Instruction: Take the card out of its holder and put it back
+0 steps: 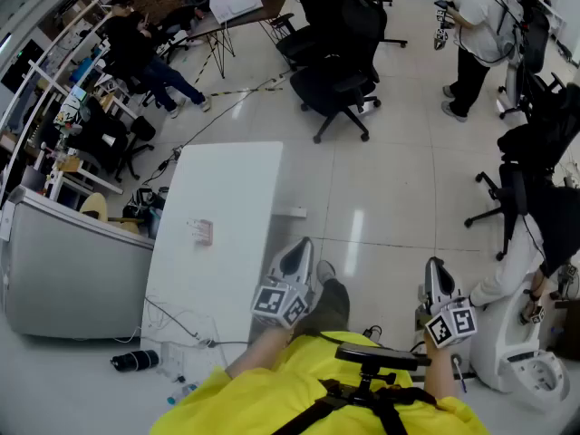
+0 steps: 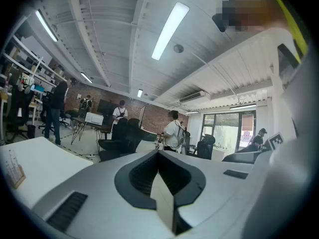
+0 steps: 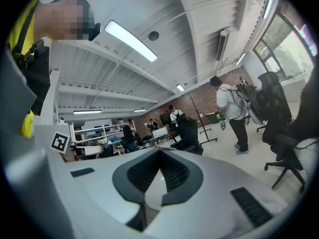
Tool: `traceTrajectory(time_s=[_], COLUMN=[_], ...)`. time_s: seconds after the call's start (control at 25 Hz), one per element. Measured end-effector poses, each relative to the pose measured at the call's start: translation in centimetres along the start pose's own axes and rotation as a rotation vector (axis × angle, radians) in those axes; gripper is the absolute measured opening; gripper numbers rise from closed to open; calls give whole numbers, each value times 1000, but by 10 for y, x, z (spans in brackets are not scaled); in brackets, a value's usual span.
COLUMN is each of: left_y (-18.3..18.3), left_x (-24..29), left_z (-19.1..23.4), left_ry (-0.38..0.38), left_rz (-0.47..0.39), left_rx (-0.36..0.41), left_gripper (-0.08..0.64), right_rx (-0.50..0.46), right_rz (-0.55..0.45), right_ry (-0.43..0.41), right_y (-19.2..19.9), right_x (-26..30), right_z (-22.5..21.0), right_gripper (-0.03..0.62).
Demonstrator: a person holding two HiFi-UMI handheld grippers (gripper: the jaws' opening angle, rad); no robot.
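Observation:
A small card holder [image 1: 200, 232] with a pale card in it stands on the white table [image 1: 227, 179], left of centre in the head view. It also shows as a small card holder [image 2: 15, 171] at the left edge of the left gripper view. My left gripper [image 1: 300, 248] hangs off the table's near right corner, tilted upward, jaws shut and empty [image 2: 158, 153]. My right gripper [image 1: 436, 266] is farther right over the floor, also shut on nothing [image 3: 160, 151]. Both are well short of the holder.
Black office chairs [image 1: 337, 80] stand beyond the table and another chair [image 1: 530, 166] at the right. People [image 1: 476, 34] work at the room's edges. Cables [image 1: 177, 320] lie on the table's near end, a dark bottle [image 1: 134, 362] on the floor. A grey cabinet [image 1: 63, 270] flanks the left.

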State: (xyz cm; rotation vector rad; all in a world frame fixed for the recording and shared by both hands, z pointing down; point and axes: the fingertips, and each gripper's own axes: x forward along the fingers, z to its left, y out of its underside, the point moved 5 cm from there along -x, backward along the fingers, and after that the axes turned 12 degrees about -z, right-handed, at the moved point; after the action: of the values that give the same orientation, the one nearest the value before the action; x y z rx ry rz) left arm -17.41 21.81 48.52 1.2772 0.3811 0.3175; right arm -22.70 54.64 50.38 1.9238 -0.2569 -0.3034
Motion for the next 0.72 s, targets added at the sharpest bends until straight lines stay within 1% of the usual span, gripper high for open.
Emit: traceTrajectory(time_s=[0.16, 0.24, 0.32, 0.4, 0.48, 0.56, 0.72], left_y=[-16, -30, -46, -60, -69, -74, -75], left_x=[53, 78, 102, 122, 135, 143, 154], left_z=[72, 108, 136, 164, 199, 232, 279], left_ry=[-15, -31, -47, -64, -103, -158, -269], left_rz=[-23, -45, -75, -100, -113, -122, -117], left_rx=[-14, -14, -11, 3, 12, 3, 10], left_gripper=[-5, -5, -6, -6, -5, -5, -6], right_rx=[6, -7, -46, -75, -90, -88, -71], right_rz=[7, 6, 10, 5, -3, 0, 61], right_ry=[8, -27, -79, -110, -129, -162, -290], right_y=[7, 4, -5, -12, -14, -12, 9], right_x=[94, 147, 200, 252, 302, 348, 433], right_z=[10, 21, 27, 30, 38, 49, 63], right_gripper=[3, 3, 3, 3, 3, 3, 3])
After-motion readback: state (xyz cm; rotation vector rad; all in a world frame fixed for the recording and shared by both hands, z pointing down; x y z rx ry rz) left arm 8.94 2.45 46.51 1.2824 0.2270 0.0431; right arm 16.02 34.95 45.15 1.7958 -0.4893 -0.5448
